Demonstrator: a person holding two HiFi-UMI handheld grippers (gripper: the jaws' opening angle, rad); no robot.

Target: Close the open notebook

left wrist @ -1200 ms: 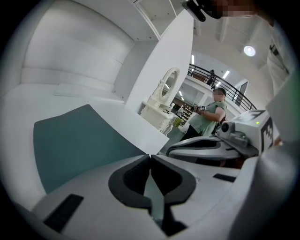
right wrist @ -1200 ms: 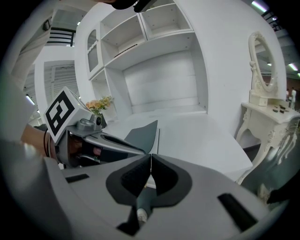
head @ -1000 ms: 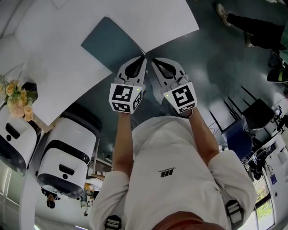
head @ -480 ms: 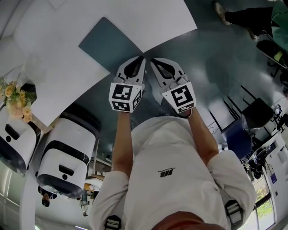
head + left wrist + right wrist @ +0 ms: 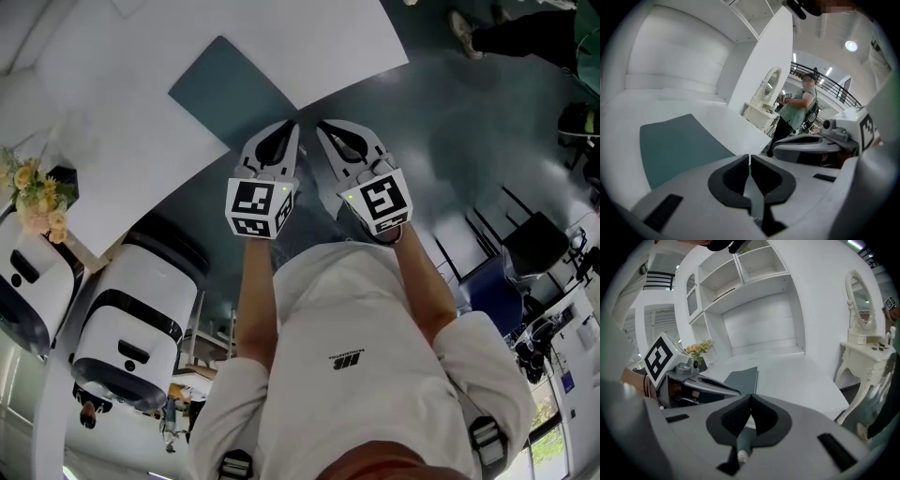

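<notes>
The teal notebook (image 5: 225,89) lies flat, ahead-left, nearest the left gripper (image 5: 294,124) — it and the right gripper (image 5: 322,124) are pinched together, empty.

Your notebook (image 5: 230,89) looks shut already
Teal-grey cover facing up, it's lying flat on the white table (image 5: 122,141), right at the table's near edge.

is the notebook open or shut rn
Shut: the notebook lies flat on the white table, one plain teal cover facing up, no pages showing.
</notes>
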